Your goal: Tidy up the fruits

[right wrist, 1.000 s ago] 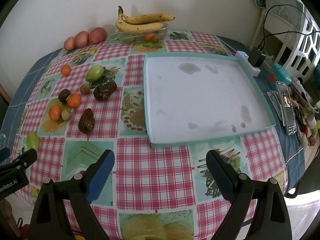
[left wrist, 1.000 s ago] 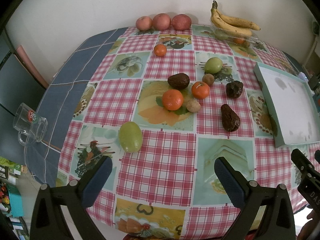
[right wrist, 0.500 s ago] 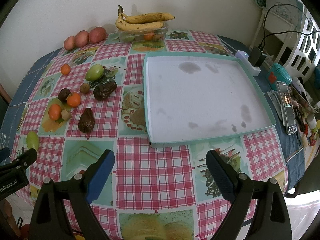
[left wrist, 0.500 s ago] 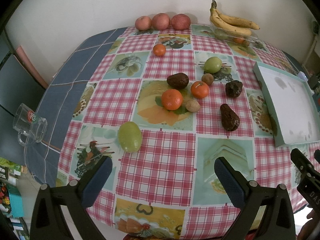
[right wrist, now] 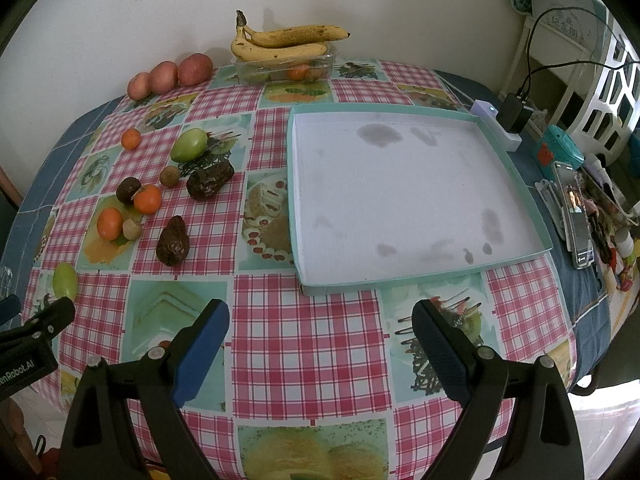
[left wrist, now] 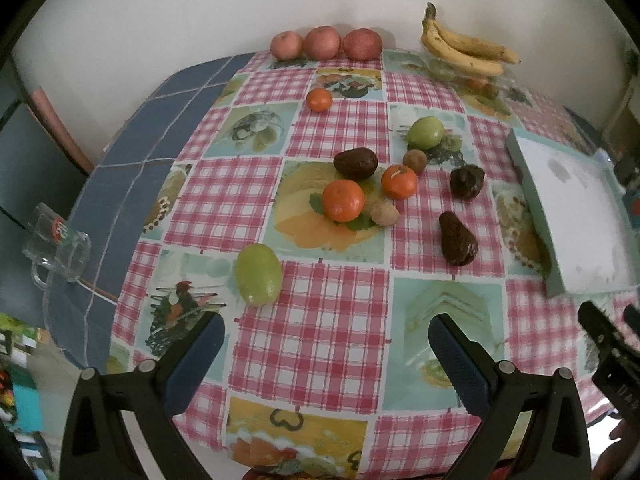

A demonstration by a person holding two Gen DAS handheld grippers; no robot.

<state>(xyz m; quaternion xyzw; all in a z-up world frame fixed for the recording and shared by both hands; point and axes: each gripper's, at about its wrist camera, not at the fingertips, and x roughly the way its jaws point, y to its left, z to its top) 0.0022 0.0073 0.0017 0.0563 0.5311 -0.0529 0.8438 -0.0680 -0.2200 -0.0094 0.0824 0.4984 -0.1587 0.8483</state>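
Left gripper (left wrist: pixel 326 344) spread wide, holding nothing, hovering over the near table edge; right gripper (right wrist: pixel 320 332) likewise wide and bare, aimed at the tray (right wrist: pixel 294 200); tray holds no fruit, sits right of the scatter, probably the sorting target; fruits loose on the checked cloth: green mango (left wrist: pixel 258 274) nearest the left claw, likely first pick; oranges (left wrist: pixel 343 205), avocados (left wrist: pixel 457 239) mid-table; apples (left wrist: pixel 322 42) and bananas (left wrist: pixel 466 50) by the wall.

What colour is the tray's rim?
Pale teal-green around a white floor; the tray shows best in the right wrist view.
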